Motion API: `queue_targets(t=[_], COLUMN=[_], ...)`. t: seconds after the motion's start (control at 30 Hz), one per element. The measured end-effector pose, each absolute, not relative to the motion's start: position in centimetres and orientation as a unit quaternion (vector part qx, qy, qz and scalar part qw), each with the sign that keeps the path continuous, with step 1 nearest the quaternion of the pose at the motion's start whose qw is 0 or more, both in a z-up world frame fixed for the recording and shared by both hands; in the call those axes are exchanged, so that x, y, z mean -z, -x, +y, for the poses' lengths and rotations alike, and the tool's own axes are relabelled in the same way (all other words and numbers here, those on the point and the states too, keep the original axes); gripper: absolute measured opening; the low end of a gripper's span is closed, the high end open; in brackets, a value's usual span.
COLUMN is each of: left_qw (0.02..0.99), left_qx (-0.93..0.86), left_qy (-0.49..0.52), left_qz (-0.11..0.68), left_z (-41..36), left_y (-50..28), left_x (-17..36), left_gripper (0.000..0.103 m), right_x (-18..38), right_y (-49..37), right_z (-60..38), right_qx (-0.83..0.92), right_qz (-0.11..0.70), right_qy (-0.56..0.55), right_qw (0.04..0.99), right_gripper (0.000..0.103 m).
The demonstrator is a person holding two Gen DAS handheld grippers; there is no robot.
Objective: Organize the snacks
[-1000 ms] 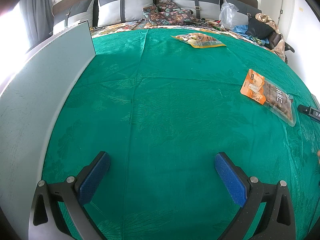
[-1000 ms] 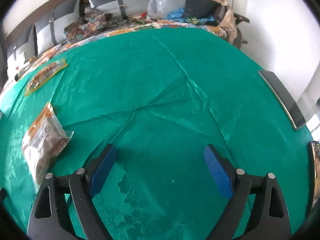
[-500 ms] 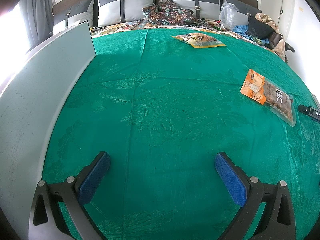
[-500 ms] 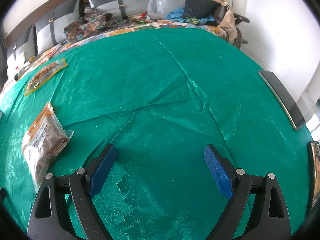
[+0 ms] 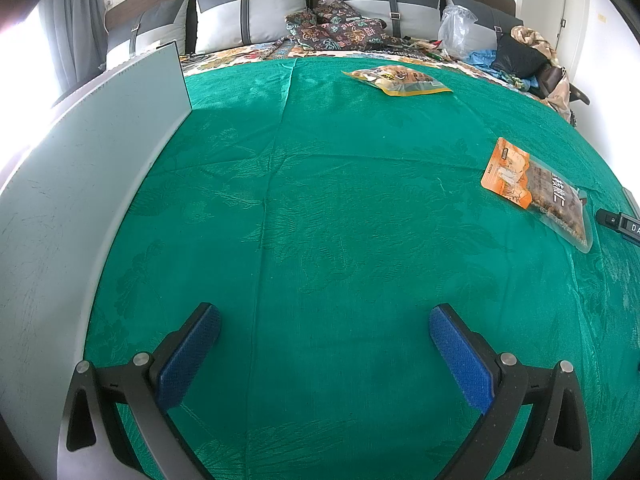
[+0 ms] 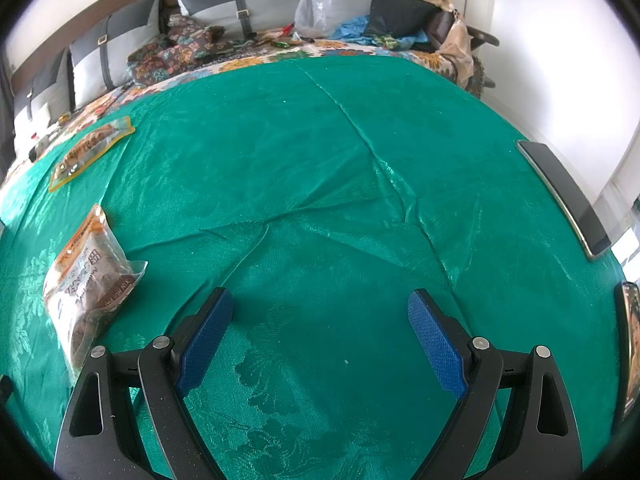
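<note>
Two snack bags lie on a green bedspread (image 5: 320, 220). An orange-topped bag of brown snacks (image 5: 536, 192) lies at the right of the left wrist view and at the left of the right wrist view (image 6: 86, 284). A yellow-edged clear bag (image 5: 400, 80) lies far back; it also shows in the right wrist view (image 6: 90, 148). My left gripper (image 5: 324, 332) is open and empty above bare cloth. My right gripper (image 6: 320, 320) is open and empty, with the orange bag just left of its left finger.
A pale grey board (image 5: 80, 184) stands along the bed's left side. Grey pillows (image 5: 248, 12), patterned cloth, a clear plastic bag (image 5: 456, 32) and clothes are at the headboard. A dark flat slab (image 6: 564, 196) lies at the right edge. A black object (image 5: 620, 222) sits beside the orange bag.
The right wrist view has shifted slightly, so the orange bag sits a little closer to the right gripper's left finger. The left gripper has not moved.
</note>
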State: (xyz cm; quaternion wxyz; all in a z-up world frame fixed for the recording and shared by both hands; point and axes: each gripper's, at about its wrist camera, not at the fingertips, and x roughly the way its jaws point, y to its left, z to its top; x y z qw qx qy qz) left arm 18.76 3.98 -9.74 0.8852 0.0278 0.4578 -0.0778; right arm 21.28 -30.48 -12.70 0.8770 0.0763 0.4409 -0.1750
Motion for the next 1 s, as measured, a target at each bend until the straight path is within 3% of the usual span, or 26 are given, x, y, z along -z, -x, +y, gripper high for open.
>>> queue_targets(t=[1.0], left_qw=[0.885], left_qx=[0.078], left_qy=[-0.028], left_qz=[0.458], left_z=[3.96], left_y=[-18.79], left_x=[9.75], left_gripper=[0.103], right_x=[12.62], right_y=[-21.18], right_z=[-30.36], right_qx=[0.175], right_qz=[0.441], right_qy=[-0.076], right_qw=[0.877], right_gripper=[0.092])
